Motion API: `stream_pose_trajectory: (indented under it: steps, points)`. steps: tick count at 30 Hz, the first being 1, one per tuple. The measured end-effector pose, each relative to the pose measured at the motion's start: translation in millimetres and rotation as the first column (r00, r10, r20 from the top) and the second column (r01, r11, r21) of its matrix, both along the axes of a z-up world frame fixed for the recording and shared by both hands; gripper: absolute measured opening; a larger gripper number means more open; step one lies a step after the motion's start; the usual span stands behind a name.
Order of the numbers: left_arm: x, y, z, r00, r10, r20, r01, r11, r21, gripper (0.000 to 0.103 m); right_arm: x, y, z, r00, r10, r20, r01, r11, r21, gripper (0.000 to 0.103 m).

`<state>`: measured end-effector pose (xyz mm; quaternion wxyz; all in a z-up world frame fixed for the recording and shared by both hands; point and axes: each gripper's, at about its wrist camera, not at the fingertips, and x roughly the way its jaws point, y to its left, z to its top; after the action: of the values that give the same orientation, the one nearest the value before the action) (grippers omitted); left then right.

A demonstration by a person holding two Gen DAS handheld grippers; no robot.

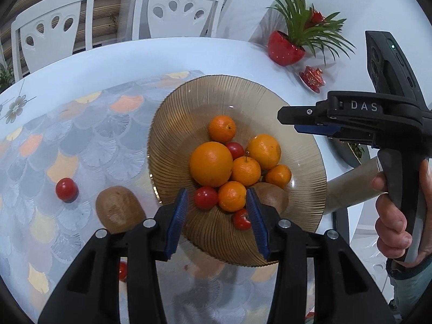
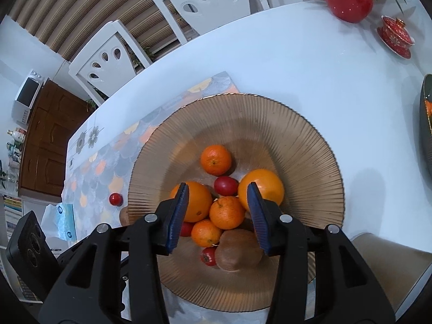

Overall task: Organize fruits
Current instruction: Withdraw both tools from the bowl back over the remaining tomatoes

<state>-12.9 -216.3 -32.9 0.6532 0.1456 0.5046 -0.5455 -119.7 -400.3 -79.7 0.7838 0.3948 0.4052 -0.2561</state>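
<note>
A brown ribbed glass bowl (image 1: 189,102) (image 2: 310,156) holds several oranges, three small tomatoes and a kiwi (image 2: 237,251). My left gripper (image 1: 220,221) hovers open over the bowl's near side, and an orange (image 1: 232,195) shows between its blue pads. My right gripper (image 2: 217,216) is open above the fruit pile with nothing held; in the left wrist view this right gripper (image 1: 286,117) reaches in from the right over the rim. On the patterned mat left of the bowl lie a tomato (image 1: 66,189) (image 2: 116,199), a kiwi (image 1: 118,209) and a second tomato (image 1: 122,271), half hidden by my left gripper.
A red plant pot (image 1: 286,48) and a red lidded teacup (image 1: 313,78) stand at the table's far right. A dark bowl (image 2: 426,124) sits at the right edge. Two white chairs (image 1: 172,8) line the far side. A tissue pack (image 2: 63,221) lies lower left.
</note>
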Motion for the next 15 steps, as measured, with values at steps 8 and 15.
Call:
stream_pose_trajectory:
  steps: [8,15]
  points:
    - [14.8,16.6,2.9,0.999,0.039,0.001,-0.039,0.999,-0.009,0.045,12.6,16.3,3.9,1.0,0.024,-0.004,-0.024,1.0,-0.006,0.047]
    - [51.7,43.7,11.8,0.989,0.146,0.018,-0.146,0.989,-0.021,0.045,22.7,28.8,9.3,0.999,0.043,0.002,-0.043,0.999,-0.009,0.047]
